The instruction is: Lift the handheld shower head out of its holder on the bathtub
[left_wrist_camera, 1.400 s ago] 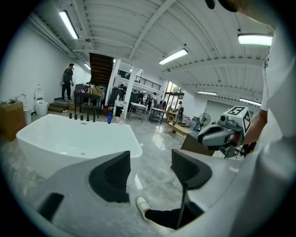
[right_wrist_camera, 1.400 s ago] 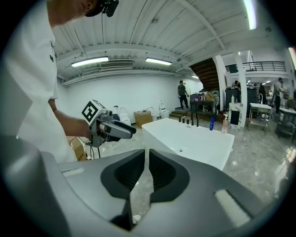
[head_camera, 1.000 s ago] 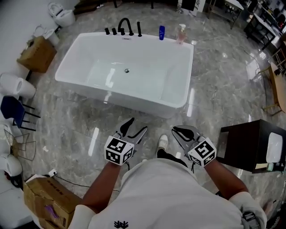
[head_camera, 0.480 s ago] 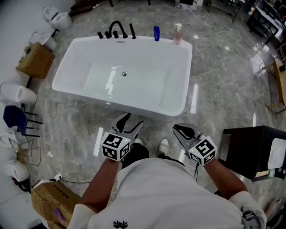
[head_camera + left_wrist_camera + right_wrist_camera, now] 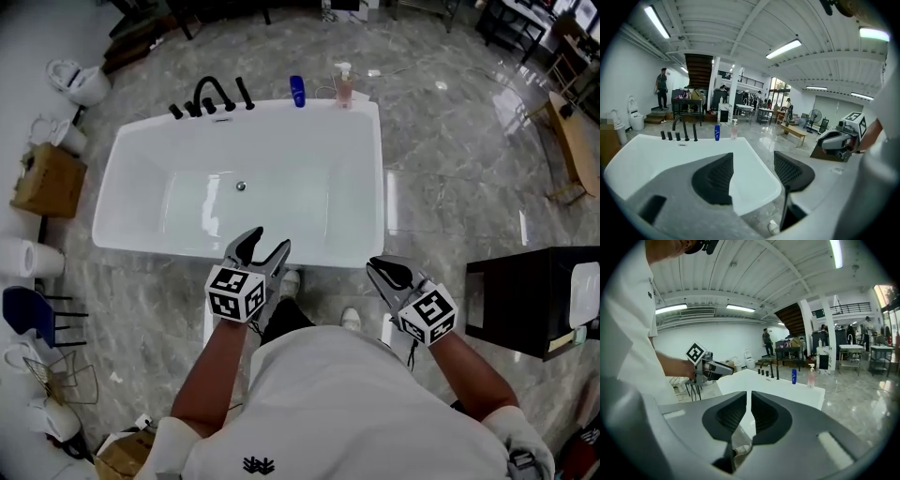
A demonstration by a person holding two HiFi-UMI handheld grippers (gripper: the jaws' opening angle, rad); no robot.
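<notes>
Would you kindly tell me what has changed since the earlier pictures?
The person has stepped up to the bathtub; the left gripper, jaws apart, now hangs over its near rim, and the right gripper stops short of it. Nothing was grasped or released. The shower head stays in its holder on the far rim; the right jaws stay together.

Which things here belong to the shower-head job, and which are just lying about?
Job: bathtub; black tap and shower fittings on its far rim; left gripper; right gripper.
Lying about: blue bottle; pink pump bottle; cardboard box; dark cabinet.
</notes>
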